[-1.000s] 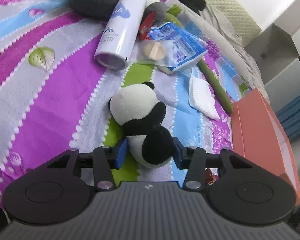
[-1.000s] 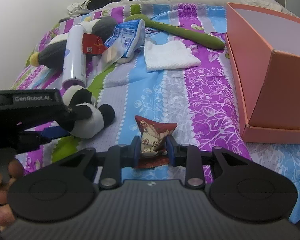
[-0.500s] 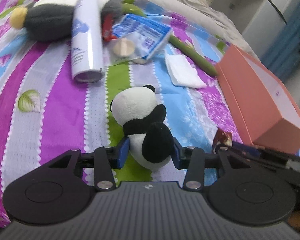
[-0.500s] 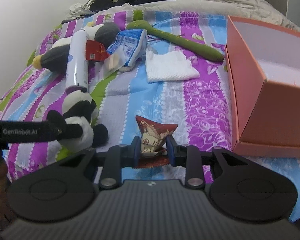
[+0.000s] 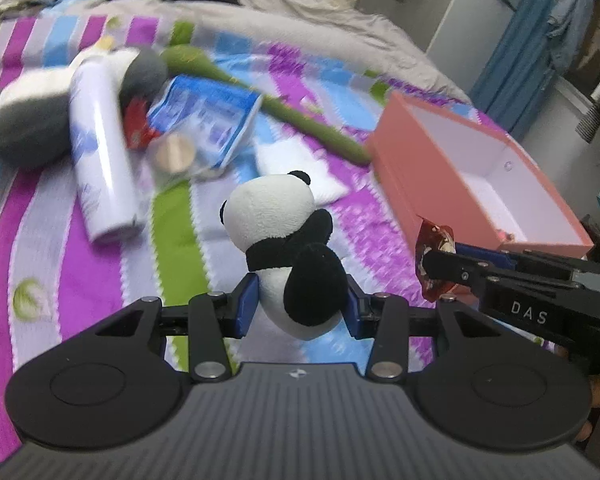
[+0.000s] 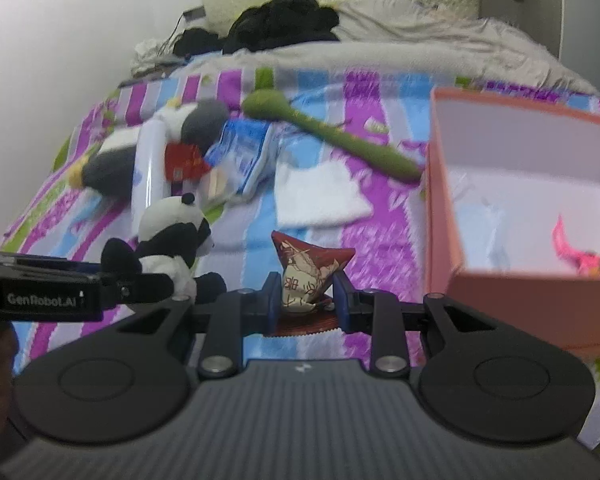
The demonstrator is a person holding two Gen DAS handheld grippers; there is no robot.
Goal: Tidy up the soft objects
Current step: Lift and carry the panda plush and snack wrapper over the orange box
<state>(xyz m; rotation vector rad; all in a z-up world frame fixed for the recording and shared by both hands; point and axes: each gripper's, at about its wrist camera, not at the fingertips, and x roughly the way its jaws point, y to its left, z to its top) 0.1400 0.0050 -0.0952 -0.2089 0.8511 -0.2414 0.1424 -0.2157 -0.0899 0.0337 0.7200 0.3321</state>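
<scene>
Both grippers loaded, held above the bed near the box.

L gripper (image 5: pixel 300 306): fingers pinching the panda (image 5: pixel 288 248) at its lower body, head up, clear of the bedspread (image 5: pixel 44 248). R gripper (image 6: pixel 305 298): fingers pinching the packet (image 6: pixel 308 272), a red-brown crinkled snack pack, also off the bed. Box (image 5: pixel 384 168), pink w/ white inside, sits open at the right; its near long wall faces both grippers, w/ bare bedspread between. Inside, a small pink thing (image 6: pixel 580 254) lies toward the near wall; rest of floor looks free. Left of the free strip: spray can (image 5: pixel 100 160), blue pouch (image 5: pixel 208 120), grey plush (image 5: pixel 24 132), green plush stick (image 5: pixel 308 124) running up to box's far corner, white cloth (image 6: pixel 320 196) just beside it. Far edge of the bed: grey blanket, dark clothes.
</scene>
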